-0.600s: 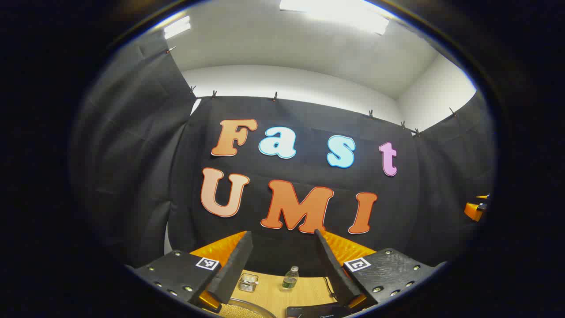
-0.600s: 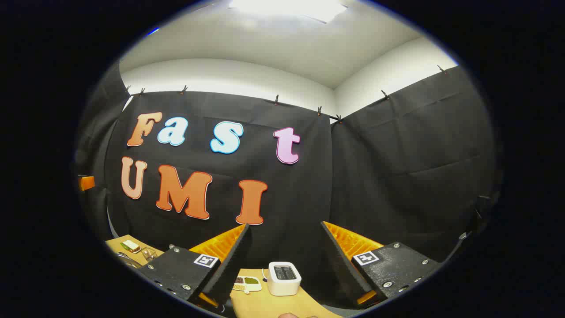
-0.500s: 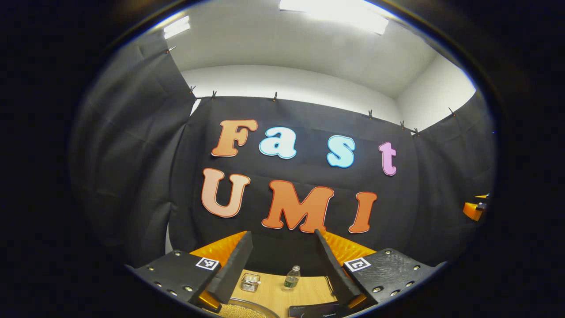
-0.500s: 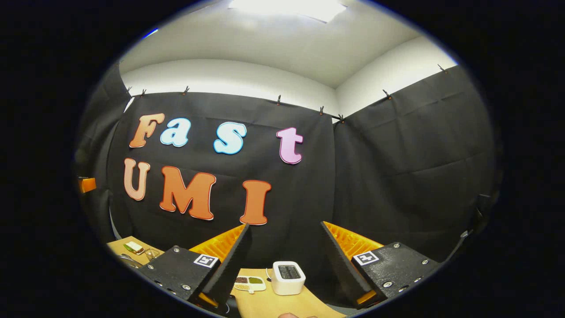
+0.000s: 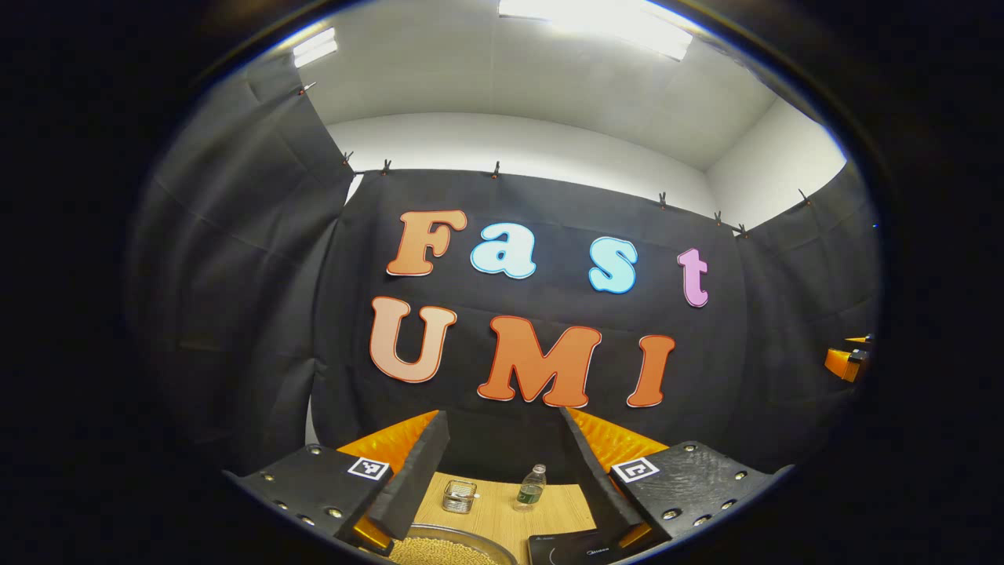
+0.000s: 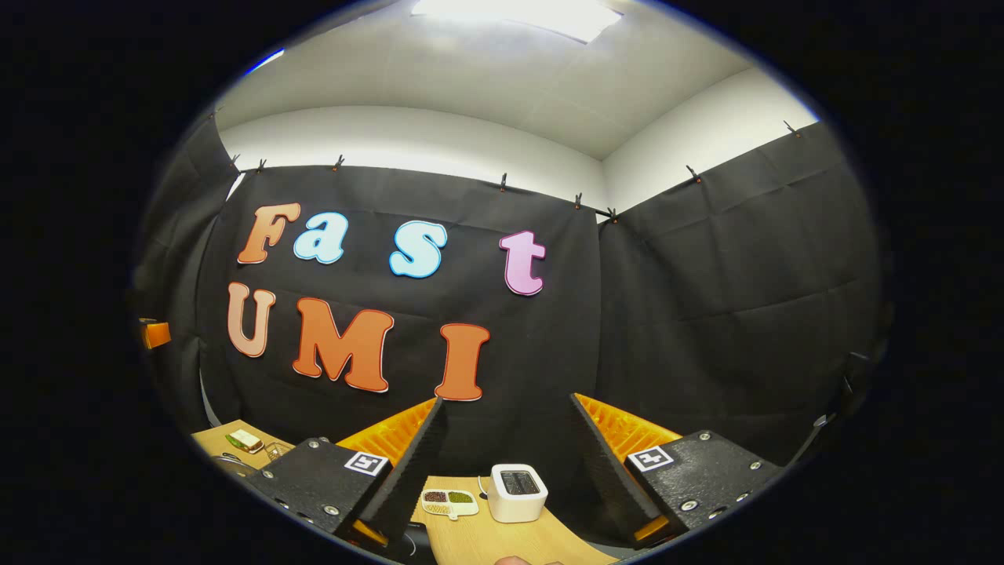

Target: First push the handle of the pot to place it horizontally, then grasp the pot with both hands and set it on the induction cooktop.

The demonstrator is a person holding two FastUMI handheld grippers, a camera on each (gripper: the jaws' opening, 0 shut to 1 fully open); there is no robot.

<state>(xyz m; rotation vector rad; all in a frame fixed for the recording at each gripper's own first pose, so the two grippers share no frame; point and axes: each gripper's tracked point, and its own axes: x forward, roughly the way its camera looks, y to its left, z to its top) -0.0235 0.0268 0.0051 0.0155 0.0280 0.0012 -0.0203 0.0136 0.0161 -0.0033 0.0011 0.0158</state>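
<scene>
A: Your left gripper (image 5: 502, 459) is held high and tipped up, so it looks mostly at the black cloth wall and the ceiling. Its fingers are spread wide, with nothing between them.

B: And below it?

A: At the bottom edge of the left gripper view sits the pot (image 5: 451, 549), a round metal rim full of small pale grains. It lies just below your left finger (image 5: 412, 479), apart from it. The handle I cannot make out. Just right of the pot is the dark induction cooktop (image 5: 569, 547), flat on the wooden table (image 5: 502, 510).

B: Anything farther back?

A: A small glass jar (image 5: 459, 496) and a plastic bottle (image 5: 531, 487) stand upright near the wall, seen through the gap between your fingers.

B: The right side?

A: Your right gripper (image 6: 508, 455) is pitched up the same way, level with the other, fingers wide apart and gripping nothing. Beyond them a white toaster (image 6: 517, 492) stands on the table, with a small dish of beans (image 6: 449, 502) just to its left. Far left in the right gripper view, an orange piece of your left gripper pokes in at the edge.
</scene>
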